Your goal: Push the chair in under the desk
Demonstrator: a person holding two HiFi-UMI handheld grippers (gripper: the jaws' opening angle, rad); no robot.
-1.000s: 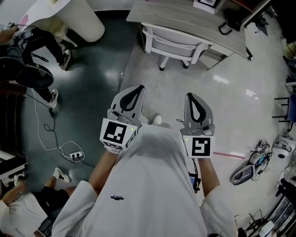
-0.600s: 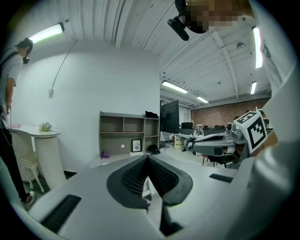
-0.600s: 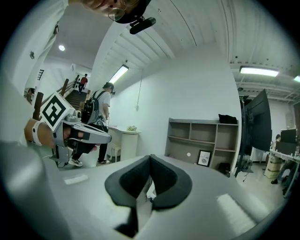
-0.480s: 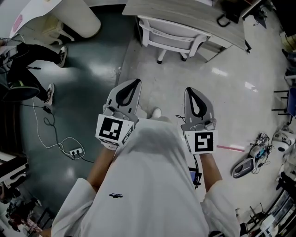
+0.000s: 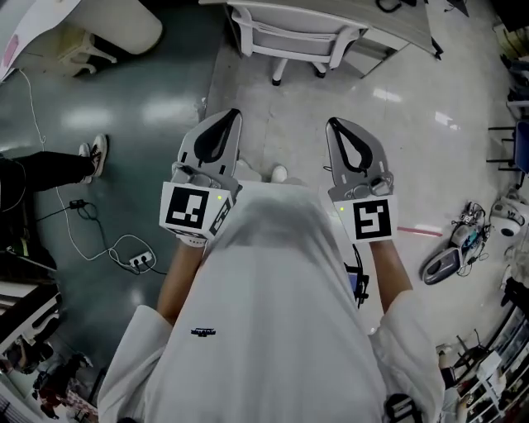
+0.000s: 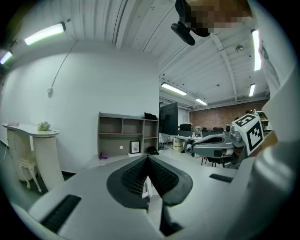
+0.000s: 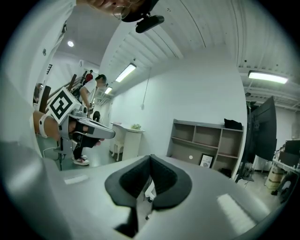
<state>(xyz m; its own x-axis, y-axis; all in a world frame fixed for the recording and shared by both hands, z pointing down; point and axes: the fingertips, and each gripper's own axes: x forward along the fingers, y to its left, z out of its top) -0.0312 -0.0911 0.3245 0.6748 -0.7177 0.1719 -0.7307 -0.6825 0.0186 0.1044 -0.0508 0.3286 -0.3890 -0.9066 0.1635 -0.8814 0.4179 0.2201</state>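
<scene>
The white chair (image 5: 291, 35) stands at the top of the head view, its seat tucked partly beneath the grey desk (image 5: 395, 18). Both grippers are held out level over the floor, well short of the chair and touching nothing. My left gripper (image 5: 233, 114) is shut and empty, and so is my right gripper (image 5: 332, 123). In the left gripper view the jaws (image 6: 147, 157) meet, with a sliver of the white chair (image 6: 146, 186) showing through the gap behind them. The jaws (image 7: 150, 157) also meet in the right gripper view.
A white pedestal table (image 5: 124, 29) stands at the top left. A power strip with cable (image 5: 136, 263) lies on the dark floor at left, near a bystander's shoe (image 5: 96, 154). Tools and clutter (image 5: 463, 248) sit at the right. A grey shelf unit (image 6: 126, 136) stands against the wall ahead.
Chair and desk have slid toward the top edge of the head view. The bystander's legs at left have shifted down. Both grippers stay shut and side by side.
</scene>
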